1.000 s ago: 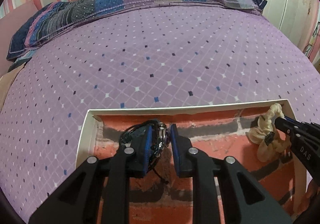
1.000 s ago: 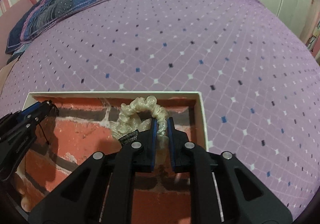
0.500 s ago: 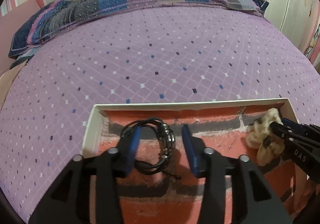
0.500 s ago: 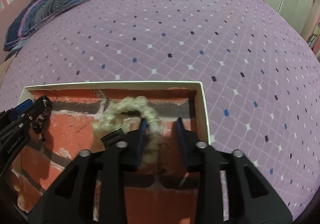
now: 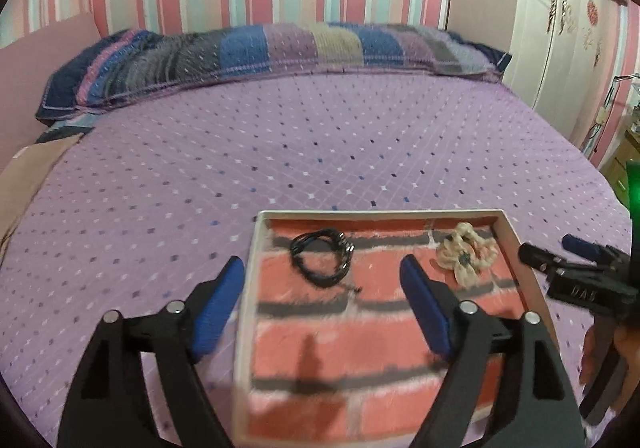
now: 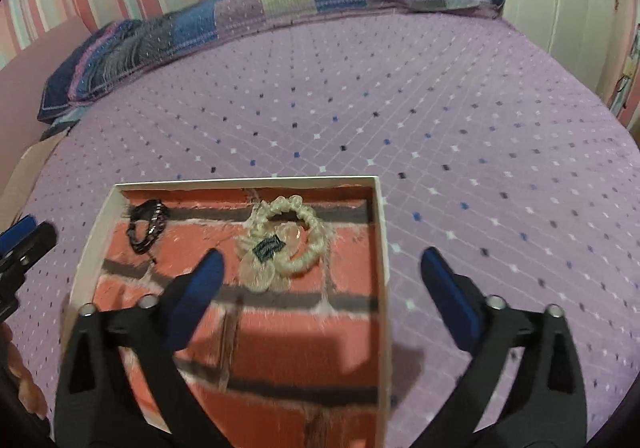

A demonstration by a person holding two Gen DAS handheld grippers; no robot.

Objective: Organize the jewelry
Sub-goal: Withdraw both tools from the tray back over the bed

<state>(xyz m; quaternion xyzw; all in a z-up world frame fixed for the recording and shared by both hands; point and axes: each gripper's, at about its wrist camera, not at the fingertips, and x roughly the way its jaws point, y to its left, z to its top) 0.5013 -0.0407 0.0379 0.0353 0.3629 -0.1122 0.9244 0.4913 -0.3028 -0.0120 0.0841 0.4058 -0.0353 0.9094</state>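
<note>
"DAS" in pale letters, on the right gripper (image 5: 560,252) body

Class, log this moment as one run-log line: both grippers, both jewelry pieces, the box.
left gripper: open | right gripper: open | black bracelet: in box | cream scrunchie: in box | box: on bed

Bed (image 5: 320,135) with 1 box and 1 pillow

The white-walled box (image 5: 510,226) sits near the bed's foot edge; a patchwork pillow (image 5: 280,51) lies along its head edge.
</note>
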